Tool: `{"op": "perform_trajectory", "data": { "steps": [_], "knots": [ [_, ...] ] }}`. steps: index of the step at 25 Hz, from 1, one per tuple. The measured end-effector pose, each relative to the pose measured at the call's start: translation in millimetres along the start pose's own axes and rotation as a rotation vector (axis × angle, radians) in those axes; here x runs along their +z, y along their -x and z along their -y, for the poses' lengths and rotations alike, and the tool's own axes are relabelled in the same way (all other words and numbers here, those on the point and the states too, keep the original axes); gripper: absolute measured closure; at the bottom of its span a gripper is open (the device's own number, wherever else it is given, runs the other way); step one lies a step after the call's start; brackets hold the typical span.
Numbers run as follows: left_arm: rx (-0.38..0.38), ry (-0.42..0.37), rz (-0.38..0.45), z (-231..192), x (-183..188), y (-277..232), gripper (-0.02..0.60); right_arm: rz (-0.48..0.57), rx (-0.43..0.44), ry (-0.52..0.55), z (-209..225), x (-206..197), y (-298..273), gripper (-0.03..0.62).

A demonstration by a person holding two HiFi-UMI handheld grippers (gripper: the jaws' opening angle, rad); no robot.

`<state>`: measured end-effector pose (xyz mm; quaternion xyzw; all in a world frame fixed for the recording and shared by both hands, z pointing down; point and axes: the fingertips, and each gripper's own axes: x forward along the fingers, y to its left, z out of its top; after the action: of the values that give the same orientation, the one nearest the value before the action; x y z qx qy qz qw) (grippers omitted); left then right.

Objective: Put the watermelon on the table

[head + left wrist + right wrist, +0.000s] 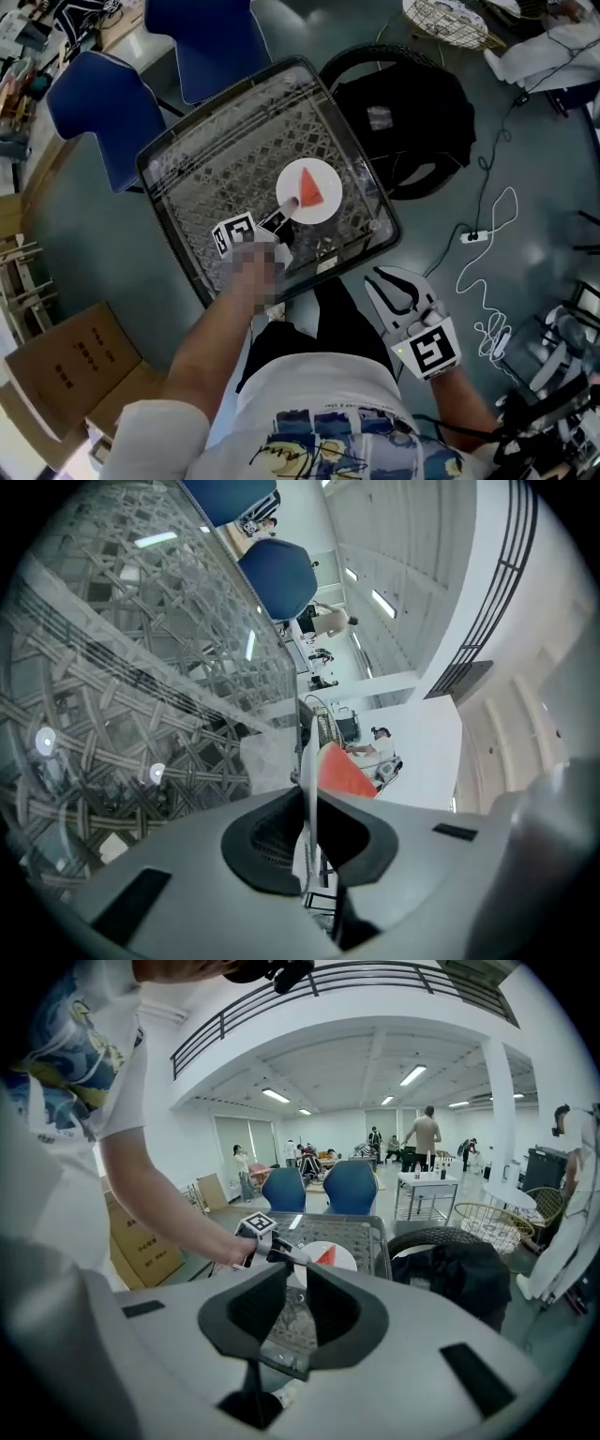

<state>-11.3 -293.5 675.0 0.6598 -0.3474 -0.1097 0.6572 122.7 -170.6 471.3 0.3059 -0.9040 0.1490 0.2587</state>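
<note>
A red wedge of watermelon [310,188] lies on a white plate [328,208] over the glass table [187,141] with its woven pattern. My left gripper [282,212] is shut on the plate's near-left rim. Whether the plate rests on the glass I cannot tell. In the left gripper view the plate's thin edge [307,761] runs between the pads of the left gripper [307,810], with the watermelon [342,772] to the right. My right gripper [386,284] hangs off the table's near corner, its jaws slightly apart and empty. Its view shows the right gripper [295,1279], the plate [314,1262] and watermelon [327,1256].
Two blue chairs [103,103] [211,37] stand at the table's far side. A black bag on a dark ring [412,122] lies to the right. A cardboard box [75,366] sits on the floor at left. A power strip and white cable [472,236] trail at right.
</note>
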Motion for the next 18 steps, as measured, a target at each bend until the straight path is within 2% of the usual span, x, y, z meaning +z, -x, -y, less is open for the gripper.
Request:
{"op": "perform_trajectory", "data": {
  "steps": [5,15,18],
  "knots": [
    [0.048,0.021,-0.021,-28,4,-30,0.557,-0.019,0.009,-0.027,26,-9,-10,0.523],
    [0.134,0.021,-0.047,-46,9,-52,0.557,-0.023,0.031,-0.088,57,-18,-23,0.523],
    [0.194,0.027,-0.061,-52,9,-54,0.557,-0.018,0.033,-0.097,63,-18,-27,0.523]
  ]
}}
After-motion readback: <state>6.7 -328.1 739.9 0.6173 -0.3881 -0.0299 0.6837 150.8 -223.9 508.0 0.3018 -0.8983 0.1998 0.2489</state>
